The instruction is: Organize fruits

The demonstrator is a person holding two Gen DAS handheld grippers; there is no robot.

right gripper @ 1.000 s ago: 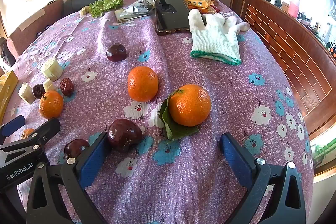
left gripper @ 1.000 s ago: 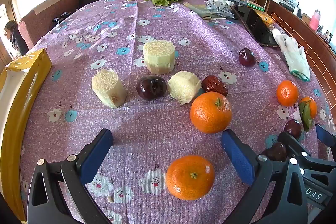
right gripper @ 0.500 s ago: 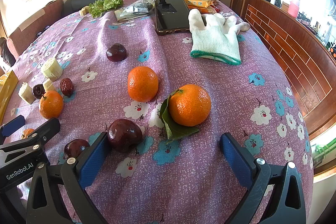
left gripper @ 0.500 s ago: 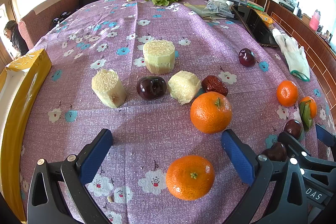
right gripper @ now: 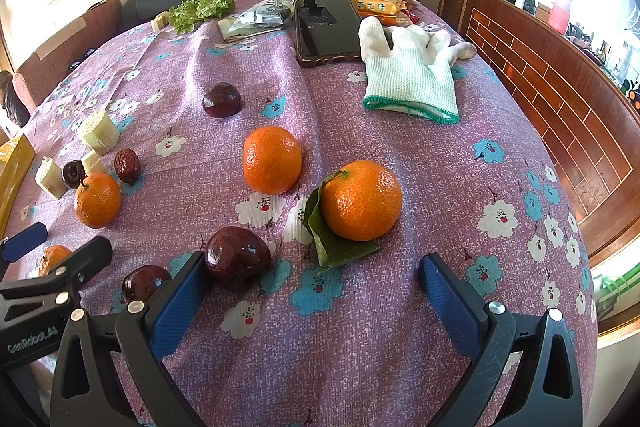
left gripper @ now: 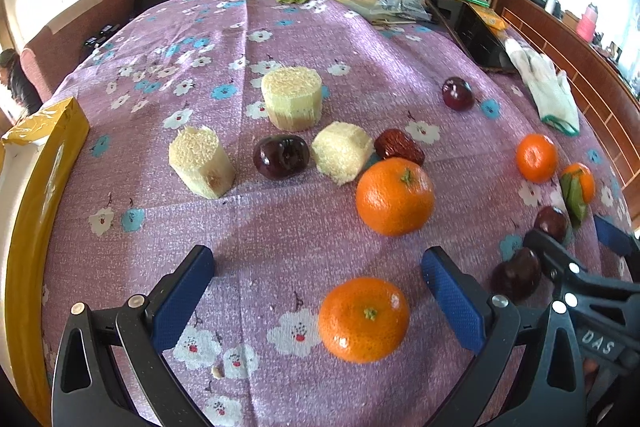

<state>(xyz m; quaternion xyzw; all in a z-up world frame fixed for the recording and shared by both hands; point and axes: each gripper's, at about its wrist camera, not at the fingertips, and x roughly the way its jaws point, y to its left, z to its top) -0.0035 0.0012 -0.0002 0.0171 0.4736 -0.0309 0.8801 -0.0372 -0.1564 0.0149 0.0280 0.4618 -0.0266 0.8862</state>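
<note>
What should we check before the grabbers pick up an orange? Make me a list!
1. Left gripper open: ok, jaws stand wide apart.
2. Right gripper open: ok, nothing between its fingers.
3. Nearest orange within the left gripper's reach: ok, it lies between the fingers, nearer the right one.
4. Leafy orange free to lift: ok, it sits ahead of the right gripper, apart from the plain orange.
5. Dark plum out of the way: not ok, it sits right against the right gripper's left finger.
6. Place to put the fruit: cannot tell.
</note>
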